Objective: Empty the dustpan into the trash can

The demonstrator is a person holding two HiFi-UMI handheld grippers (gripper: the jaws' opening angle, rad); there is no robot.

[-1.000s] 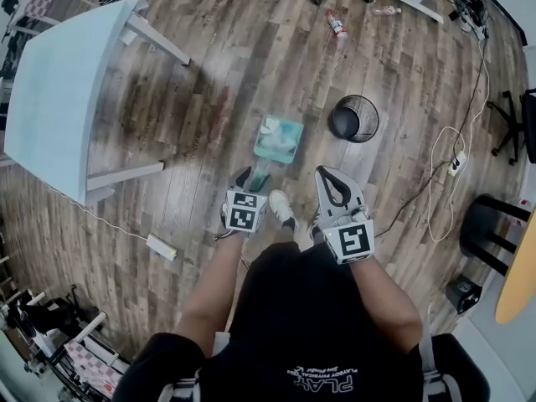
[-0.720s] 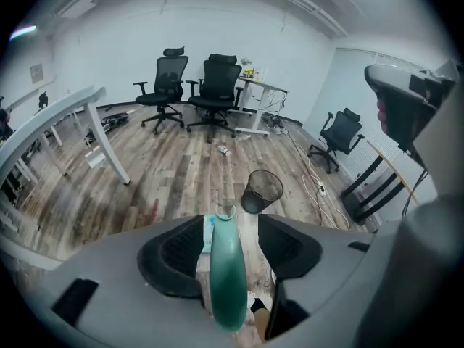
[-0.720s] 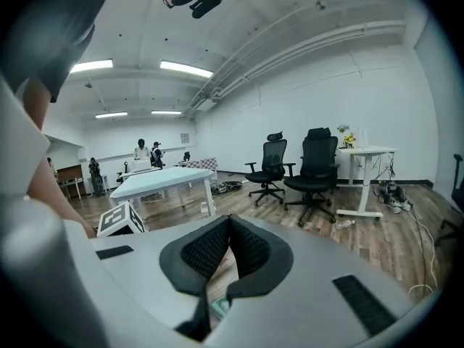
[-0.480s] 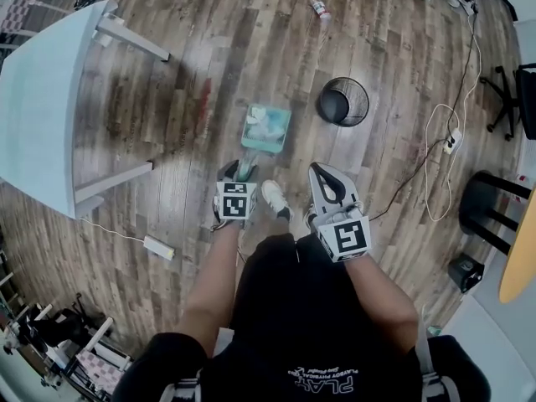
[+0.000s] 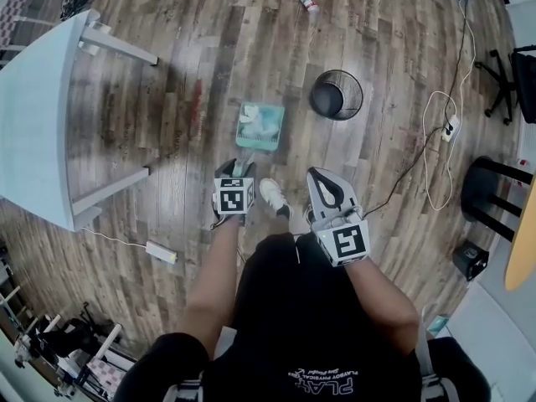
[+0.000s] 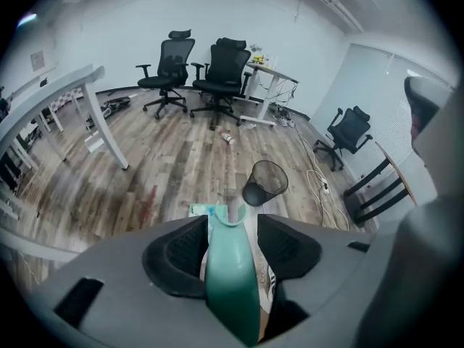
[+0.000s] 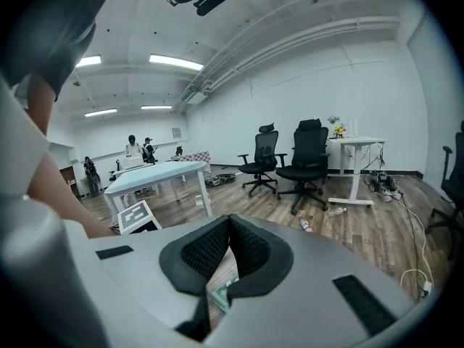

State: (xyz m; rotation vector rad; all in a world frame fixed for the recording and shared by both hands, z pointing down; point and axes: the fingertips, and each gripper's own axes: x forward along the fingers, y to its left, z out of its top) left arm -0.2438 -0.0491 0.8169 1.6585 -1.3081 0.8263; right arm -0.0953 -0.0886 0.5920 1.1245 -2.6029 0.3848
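Head view shows the left gripper [image 5: 235, 170] pinching the handle of the teal plastic dustpan [image 5: 260, 126], which extends toward 12 o'clock, the black mesh trash can [image 5: 336, 95] at its 2 o'clock, the right gripper [image 5: 325, 182] pressed together, empty.

Teal dustpan [image 5: 260, 126], open side up, is near the upright black mesh trash can [image 5: 336, 95].

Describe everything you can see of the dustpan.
The dustpan is mint green, plastic-looking: a squarish open pan on a long curved handle, with pale crumpled scraps inside. The left hand-held gripper is shut on the handle. The pan is ahead of the person's feet, left of the black mesh trash can and apart from it. Whether it touches the wood floor cannot be told.
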